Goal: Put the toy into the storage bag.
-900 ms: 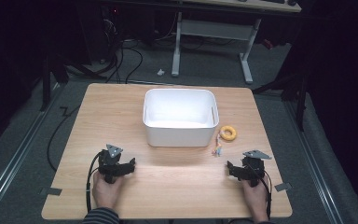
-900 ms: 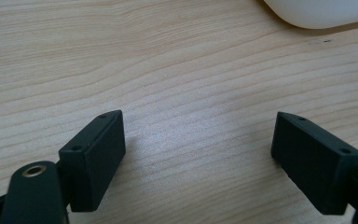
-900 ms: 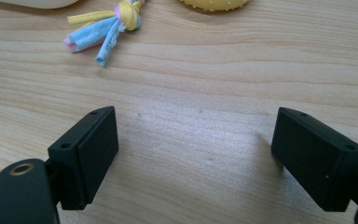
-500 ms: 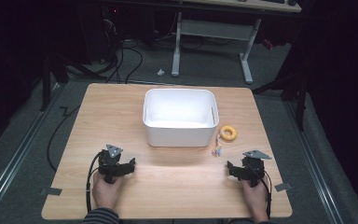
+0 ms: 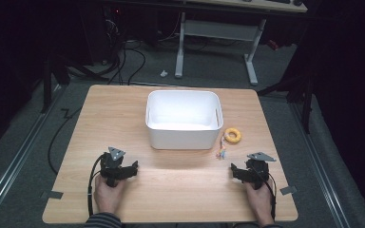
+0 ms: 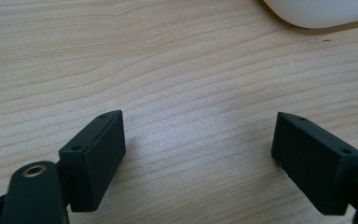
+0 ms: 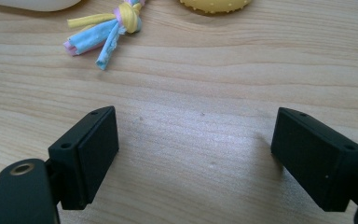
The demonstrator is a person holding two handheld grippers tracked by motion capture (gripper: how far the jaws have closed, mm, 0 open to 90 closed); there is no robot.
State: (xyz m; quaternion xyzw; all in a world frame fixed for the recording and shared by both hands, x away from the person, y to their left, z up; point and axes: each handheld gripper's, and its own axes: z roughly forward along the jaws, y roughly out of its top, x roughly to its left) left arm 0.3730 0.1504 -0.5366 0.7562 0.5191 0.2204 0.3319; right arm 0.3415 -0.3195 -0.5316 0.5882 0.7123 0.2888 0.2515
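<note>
- Nearest, the left gripper (image 5: pixel 132 167) and the right gripper (image 5: pixel 235 170) rest low at the table's (image 5: pixel 100 109) front edge, jaws spread wide with nothing between them.
- Just ahead of the right gripper lie a knotted cloth toy (image 7: pixel 108 25) and a yellow ring (image 5: pixel 232 135), both untouched beside the white bin (image 5: pixel 183 137).
- Judging by that, the work is not begun: everything is left.
- Against the earlier frames, nothing has moved.
</note>
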